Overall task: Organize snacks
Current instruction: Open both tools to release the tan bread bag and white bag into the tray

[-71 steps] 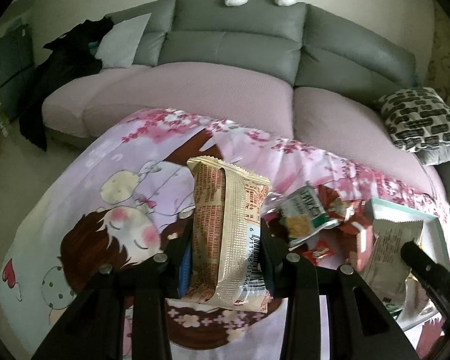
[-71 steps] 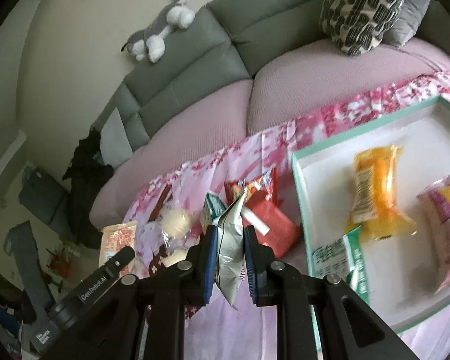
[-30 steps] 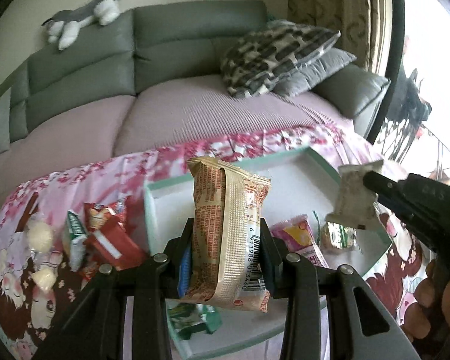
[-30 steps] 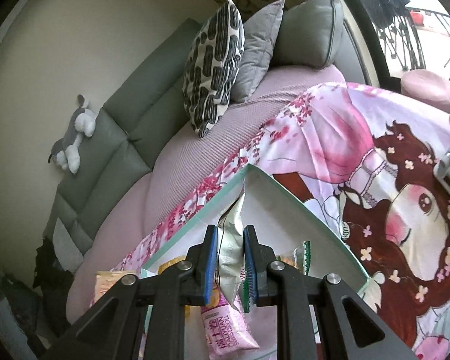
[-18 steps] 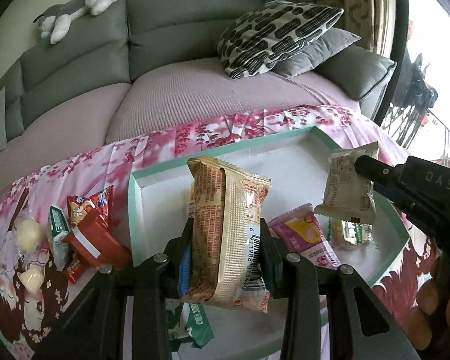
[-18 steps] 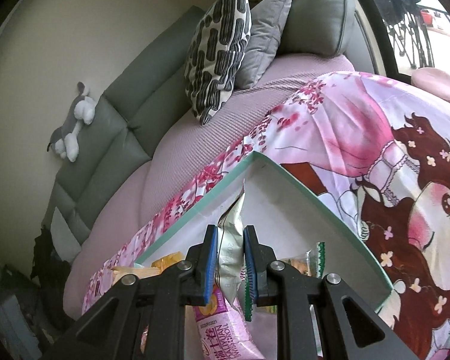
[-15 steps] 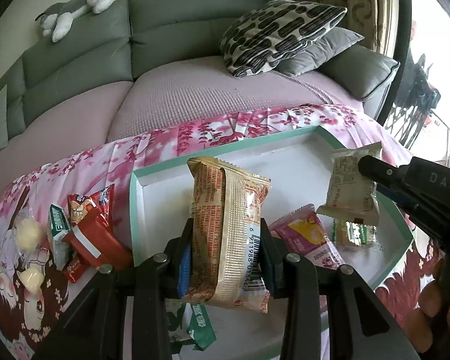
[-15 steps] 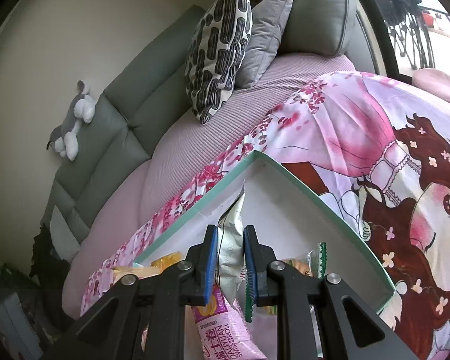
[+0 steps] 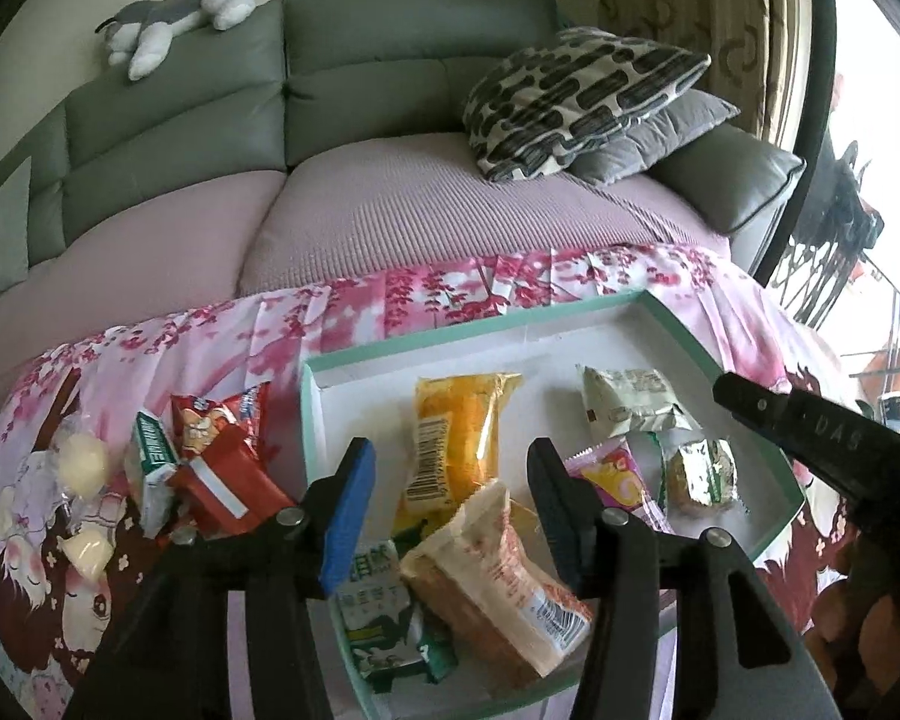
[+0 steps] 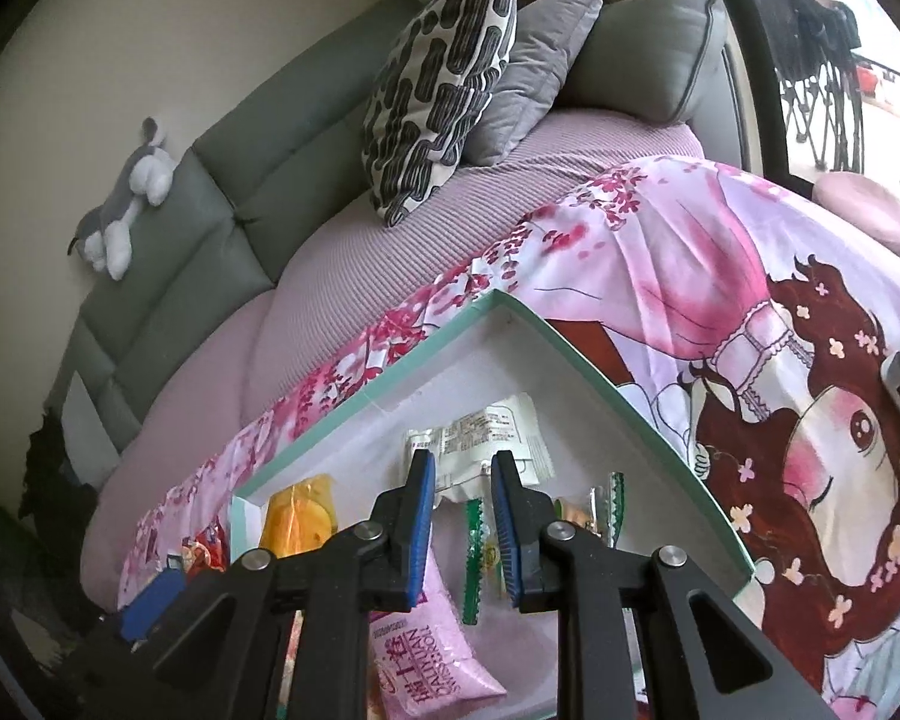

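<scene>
Both grippers hang over a shallow white tray [image 9: 678, 324] with a mint-green rim, which sits on a pink cartoon-print cloth [image 9: 222, 354] in front of a grey sofa [image 9: 354, 90].

The left gripper [image 9: 450, 480] stands wide open with nothing between its fingers. Under it, at the tray's near edge, lies the beige wafer packet [image 9: 498, 582], flat, its long axis running diagonally: the crimped end points toward the tray's middle, the barcode end toward the near right. It partly overlaps a green-and-white packet [image 9: 378, 612] at the near left corner. Beyond it a yellow packet [image 9: 456, 432] lies with its long axis pointing toward the far edge.

The right gripper [image 10: 459, 498] is also parted, holding nothing. Just past its fingertips a pale silver-green packet [image 10: 486, 429] lies flat near the tray's far right corner, long axis roughly along the far edge. A pink packet [image 10: 426, 648] lies below the fingers, lengthwise toward the near edge, beside a small green-edged packet [image 10: 594, 510].

Off the tray's left edge, red packets [image 9: 222, 456], a green-and-white carton [image 9: 153, 450] and pale round sweets [image 9: 81, 459] lie heaped on the cloth.
</scene>
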The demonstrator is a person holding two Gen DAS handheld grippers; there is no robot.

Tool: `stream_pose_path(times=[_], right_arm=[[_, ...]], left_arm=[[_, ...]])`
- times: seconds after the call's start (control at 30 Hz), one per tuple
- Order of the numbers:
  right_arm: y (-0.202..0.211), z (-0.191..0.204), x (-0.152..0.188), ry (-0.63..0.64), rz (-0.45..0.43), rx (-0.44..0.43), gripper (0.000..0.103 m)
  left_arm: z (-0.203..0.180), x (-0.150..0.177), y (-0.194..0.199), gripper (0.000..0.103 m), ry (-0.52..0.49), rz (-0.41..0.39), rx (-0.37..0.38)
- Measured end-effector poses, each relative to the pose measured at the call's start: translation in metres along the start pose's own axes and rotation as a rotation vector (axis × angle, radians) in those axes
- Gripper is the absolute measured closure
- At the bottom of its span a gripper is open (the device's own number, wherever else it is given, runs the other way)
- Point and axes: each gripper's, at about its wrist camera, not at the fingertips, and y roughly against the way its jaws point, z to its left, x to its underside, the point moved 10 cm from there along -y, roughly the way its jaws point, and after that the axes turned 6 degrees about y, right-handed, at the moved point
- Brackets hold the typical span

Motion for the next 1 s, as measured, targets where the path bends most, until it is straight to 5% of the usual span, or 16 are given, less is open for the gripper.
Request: stream_pose_path(times=[0.57, 0.63, 0.7, 0.77, 0.8, 1.0], right_arm=[[0.004, 0.009, 0.023, 0.146, 0.108, 0.143, 0.079], [0.004, 0.012, 0.025, 0.162, 0.113, 0.153, 0.078], [0.004, 0.015, 0.026, 0.178, 0.115, 0.159, 0.074], [0.003, 0.018, 0.026, 0.189, 0.116, 0.163, 0.043], [0.003, 0.02, 0.027, 0.196, 0.116, 0.167, 0.037], [-0.003, 0.03, 0.032, 0.226, 0.132, 0.161, 0.031]], left_arm=[[0.082, 0.007, -0.007, 0.039, 0.183, 0.037, -0.142], [0.095, 0.009, -0.007, 0.025, 0.204, 0.039, -0.173], [0.106, 0.01, -0.007, 0.018, 0.221, 0.035, -0.196], [0.116, 0.012, -0.005, 0.018, 0.242, 0.029, -0.217], [0.12, 0.012, -0.005, 0.017, 0.253, 0.027, -0.228], [0.136, 0.012, 0.001, 0.014, 0.257, -0.017, -0.284]])
